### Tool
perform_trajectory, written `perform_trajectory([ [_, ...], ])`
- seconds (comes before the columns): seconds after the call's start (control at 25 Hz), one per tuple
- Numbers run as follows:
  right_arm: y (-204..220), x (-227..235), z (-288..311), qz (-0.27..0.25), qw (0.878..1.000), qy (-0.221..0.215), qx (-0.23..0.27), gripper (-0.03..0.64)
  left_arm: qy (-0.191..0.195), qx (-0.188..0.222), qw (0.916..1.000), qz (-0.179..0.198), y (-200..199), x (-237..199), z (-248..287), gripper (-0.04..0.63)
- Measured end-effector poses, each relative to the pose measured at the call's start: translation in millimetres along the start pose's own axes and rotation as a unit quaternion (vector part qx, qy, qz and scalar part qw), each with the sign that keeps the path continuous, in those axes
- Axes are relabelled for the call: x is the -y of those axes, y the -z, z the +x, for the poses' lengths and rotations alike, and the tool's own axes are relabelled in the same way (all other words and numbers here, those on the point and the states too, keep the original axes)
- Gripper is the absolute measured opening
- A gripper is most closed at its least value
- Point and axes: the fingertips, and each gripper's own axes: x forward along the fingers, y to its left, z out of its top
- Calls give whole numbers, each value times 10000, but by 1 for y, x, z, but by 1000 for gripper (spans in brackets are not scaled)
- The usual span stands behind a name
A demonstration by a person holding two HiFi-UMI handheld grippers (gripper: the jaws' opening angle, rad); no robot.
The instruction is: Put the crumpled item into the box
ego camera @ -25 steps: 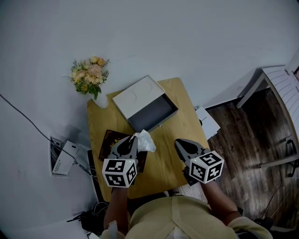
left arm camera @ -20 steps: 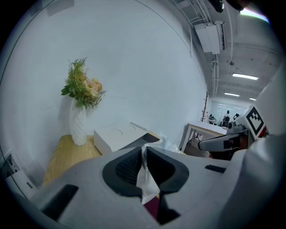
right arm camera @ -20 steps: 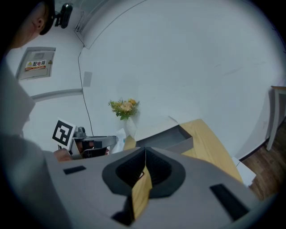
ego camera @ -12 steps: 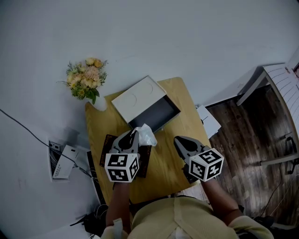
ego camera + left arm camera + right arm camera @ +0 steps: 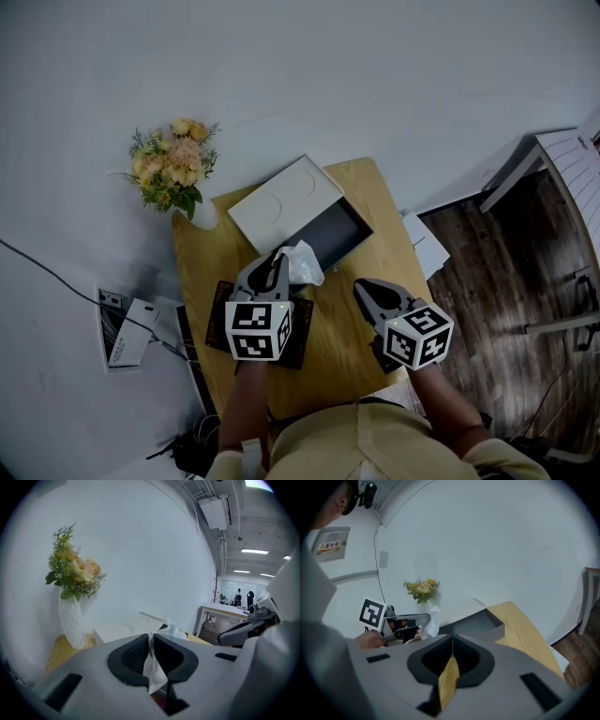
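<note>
A crumpled white tissue (image 5: 305, 263) sticks out of my left gripper (image 5: 279, 266), which is shut on it. In the left gripper view the tissue (image 5: 153, 666) is pinched between the dark pads and its free end points at the box. The box (image 5: 332, 235) is a dark grey open tray with a white lid (image 5: 284, 201) lying half over its far side. The tissue hangs right at the tray's near corner. My right gripper (image 5: 367, 292) hovers over the wooden table (image 5: 382, 246), shut and empty. From the right gripper view the tray (image 5: 477, 622) lies ahead and the tissue (image 5: 433, 621) to its left.
A white vase of yellow flowers (image 5: 172, 170) stands at the table's far left corner. A dark red book (image 5: 218, 325) lies under my left gripper. A white desk (image 5: 562, 164) stands at the far right, and papers (image 5: 124, 328) and a cable lie on the floor at the left.
My left gripper has carried the tissue forward and a little right, up to the tray's near corner. The right gripper has hardly moved.
</note>
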Motion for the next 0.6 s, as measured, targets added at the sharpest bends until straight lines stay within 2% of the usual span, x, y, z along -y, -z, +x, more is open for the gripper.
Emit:
perform_trajectory([
  [0.36, 8, 8, 10, 119, 9998, 101, -131, 31, -103, -113, 9996, 232, 3, -9, 24, 49],
  [0.6, 14, 8, 13, 176, 9996, 109, -199, 31, -114, -156, 9996, 188, 8, -12, 30, 50],
])
